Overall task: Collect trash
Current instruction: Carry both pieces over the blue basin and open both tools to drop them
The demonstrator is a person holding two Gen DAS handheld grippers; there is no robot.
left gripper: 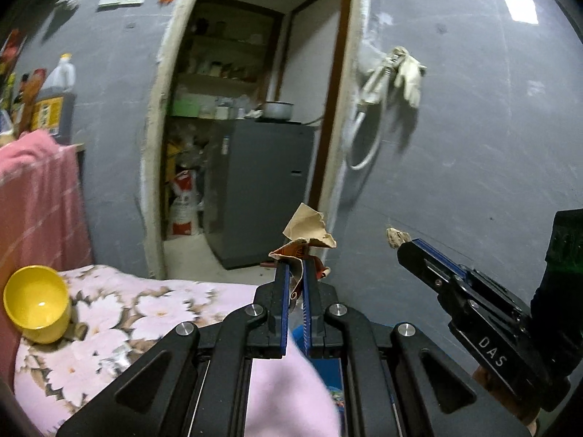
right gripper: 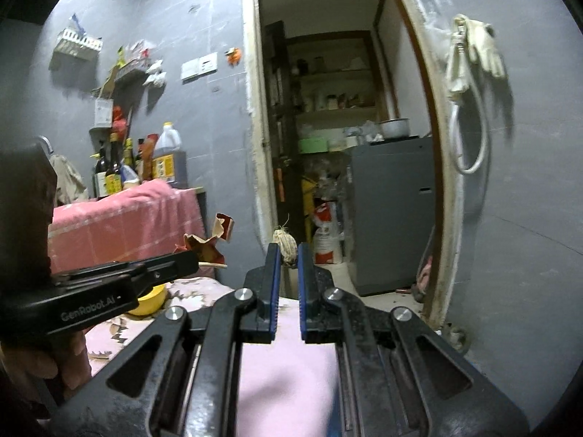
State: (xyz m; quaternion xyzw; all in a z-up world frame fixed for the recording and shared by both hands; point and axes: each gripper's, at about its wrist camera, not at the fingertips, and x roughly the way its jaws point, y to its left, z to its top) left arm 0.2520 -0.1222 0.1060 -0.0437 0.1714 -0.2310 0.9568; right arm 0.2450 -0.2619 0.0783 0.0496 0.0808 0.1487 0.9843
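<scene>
My left gripper (left gripper: 296, 267) is shut on a crumpled brown and red paper wrapper (left gripper: 308, 235) and holds it in the air above the floral-covered table (left gripper: 120, 313). The same wrapper shows in the right wrist view (right gripper: 209, 242) at the tip of the left gripper (right gripper: 195, 256). My right gripper (right gripper: 289, 251) is shut on a small pale husk-like scrap (right gripper: 285, 244). In the left wrist view the right gripper (left gripper: 400, 245) sits to the right, with the scrap (left gripper: 396, 237) at its tip. Both are raised in front of a doorway.
A yellow bowl (left gripper: 36, 302) lies tilted on the floral cloth at left. A pink towel (right gripper: 124, 218) covers a stand with bottles (right gripper: 167, 156) behind it. The open doorway shows a grey cabinet (right gripper: 391, 211) and shelves. Gloves and a hose (right gripper: 470, 58) hang on the grey wall.
</scene>
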